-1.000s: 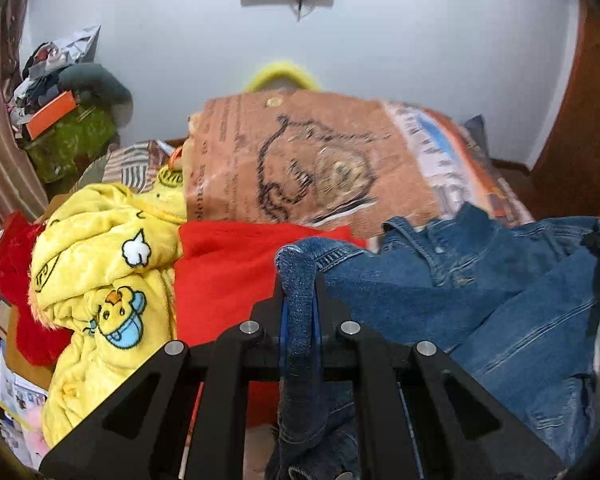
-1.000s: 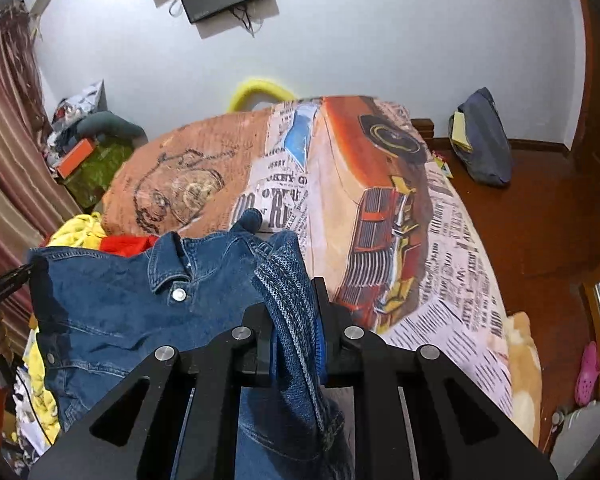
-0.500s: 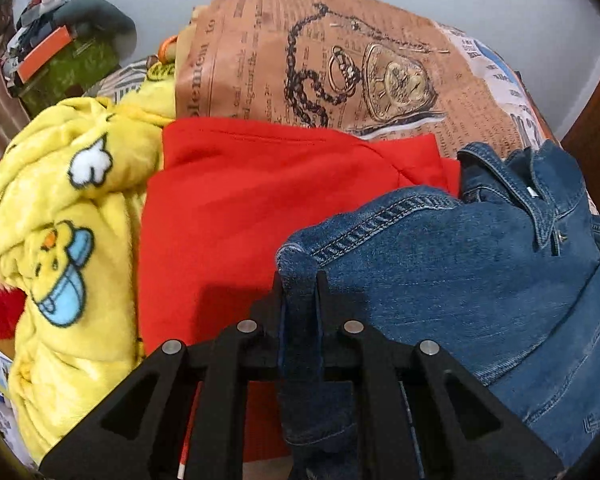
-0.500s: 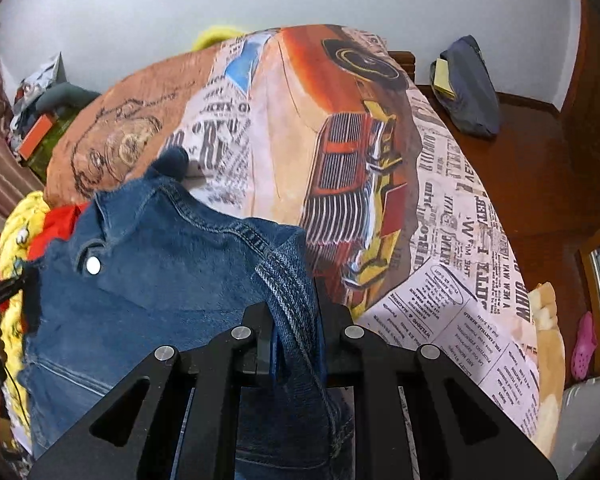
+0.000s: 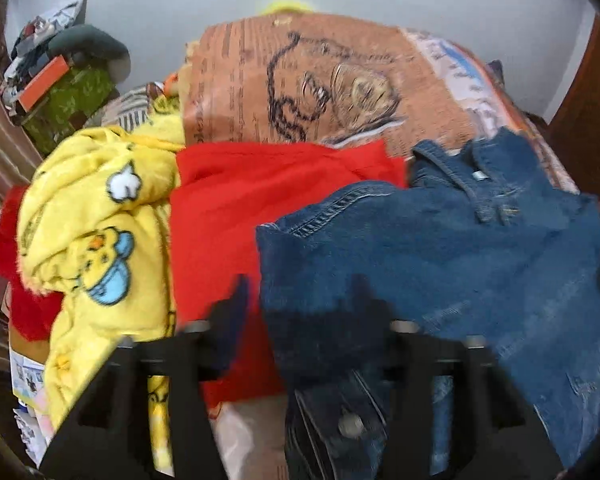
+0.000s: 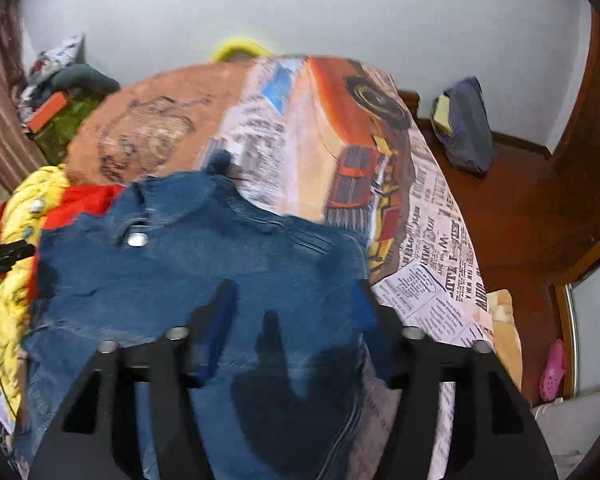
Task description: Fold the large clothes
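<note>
A blue denim jacket [image 5: 440, 248] lies on the bed, its collar toward the far side; it also shows in the right wrist view [image 6: 204, 276]. My left gripper [image 5: 300, 300] is open, its fingers spread over the jacket's left edge, with denim between them but not clamped. My right gripper [image 6: 296, 304] is open, its fingers spread above the jacket's right part. The frames are motion-blurred.
A red garment [image 5: 260, 188] and a yellow cartoon-print fleece [image 5: 96, 220] lie left of the jacket. The bed has a newspaper and car print cover [image 6: 380, 140]. Clutter [image 5: 60, 80] is stacked at the far left. A dark bag [image 6: 464, 132] lies on the wooden floor to the right.
Both grippers have opened and let go of the jacket's shoulders. The jacket now lies flat on the bed, and both views have tilted back up.
</note>
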Available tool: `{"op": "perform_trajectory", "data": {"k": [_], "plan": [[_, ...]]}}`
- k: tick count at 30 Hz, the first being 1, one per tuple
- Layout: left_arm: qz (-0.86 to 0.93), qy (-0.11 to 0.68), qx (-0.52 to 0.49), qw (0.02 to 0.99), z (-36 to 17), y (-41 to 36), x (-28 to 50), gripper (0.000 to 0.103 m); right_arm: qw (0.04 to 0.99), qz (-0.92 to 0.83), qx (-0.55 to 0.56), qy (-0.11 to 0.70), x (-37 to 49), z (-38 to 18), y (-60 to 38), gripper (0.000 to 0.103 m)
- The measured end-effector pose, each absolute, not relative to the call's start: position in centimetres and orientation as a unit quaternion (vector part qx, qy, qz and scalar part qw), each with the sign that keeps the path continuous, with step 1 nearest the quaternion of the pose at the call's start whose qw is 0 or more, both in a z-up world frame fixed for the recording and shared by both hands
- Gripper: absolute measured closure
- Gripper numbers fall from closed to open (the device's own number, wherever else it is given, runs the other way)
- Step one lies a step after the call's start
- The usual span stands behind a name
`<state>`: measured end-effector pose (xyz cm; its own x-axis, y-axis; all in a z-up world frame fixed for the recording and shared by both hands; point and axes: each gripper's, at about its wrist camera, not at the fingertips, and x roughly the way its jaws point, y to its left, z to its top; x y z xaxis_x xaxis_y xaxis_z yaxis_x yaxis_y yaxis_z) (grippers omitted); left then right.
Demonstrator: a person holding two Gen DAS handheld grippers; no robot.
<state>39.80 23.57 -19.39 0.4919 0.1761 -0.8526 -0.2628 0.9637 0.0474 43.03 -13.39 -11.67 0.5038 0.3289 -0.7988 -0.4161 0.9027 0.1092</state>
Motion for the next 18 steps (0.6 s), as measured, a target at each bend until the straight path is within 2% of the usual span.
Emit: {"op": "perform_trajectory", "data": {"k": [2, 3, 11, 18], "plan": [[0.124, 0.478, -0.038, 0.869, -18.0, 22.9, 38.5, 0.035, 0.870, 0.212, -0.054, 0.442, 41.4, -10.4, -13.3, 0.024], [0.122, 0.476, -0.035, 0.870, -17.3, 22.6, 37.8, 0.035, 0.872, 0.210, -0.059, 0.439, 40.7, -9.8, -13.3, 0.023], [0.090, 0.450, -0.034, 0.888, -12.5, 20.1, 30.8, 0.031, 0.881, 0.230, -0.067, 0.409, 34.2, -6.4, -13.1, 0.020], [0.056, 0.448, -0.046, 0.891, -11.1, 18.9, 25.1, 0.028, 0.881, 0.249, -0.065, 0.397, 29.4, -5.4, -13.9, 0.020]]}}
